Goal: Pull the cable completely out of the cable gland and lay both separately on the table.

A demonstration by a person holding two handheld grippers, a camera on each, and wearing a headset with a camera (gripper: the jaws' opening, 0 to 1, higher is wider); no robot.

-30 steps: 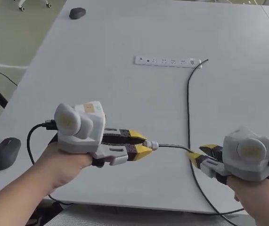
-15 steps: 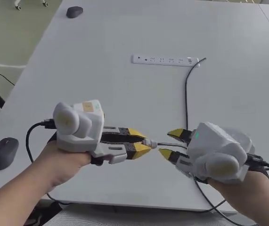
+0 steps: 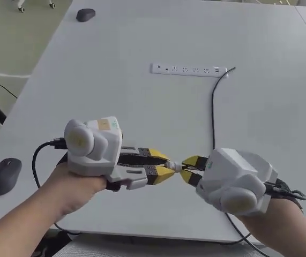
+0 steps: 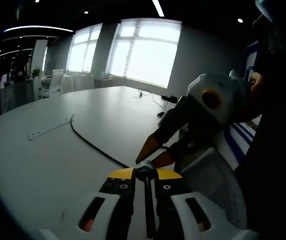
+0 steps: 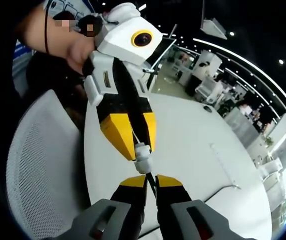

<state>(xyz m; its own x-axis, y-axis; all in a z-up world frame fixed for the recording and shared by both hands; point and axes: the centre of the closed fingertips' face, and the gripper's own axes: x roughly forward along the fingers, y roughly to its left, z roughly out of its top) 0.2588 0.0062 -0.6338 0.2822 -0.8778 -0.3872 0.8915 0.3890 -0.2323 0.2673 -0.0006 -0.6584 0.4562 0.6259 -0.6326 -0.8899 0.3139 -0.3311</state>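
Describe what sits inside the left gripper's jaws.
The pale cable gland is clamped in the left gripper, its nose poking past the tips, with the cable leaving toward the right gripper. The gland's rear is covered by the jaws.

In front of you, the white surface [image 3: 142, 80] carries a white power strip [image 3: 189, 70], and its black cord [image 3: 213, 112] runs toward the near edge. One dark mouse [image 3: 86, 15] lies far left, and another mouse [image 3: 4, 175] lies near left.
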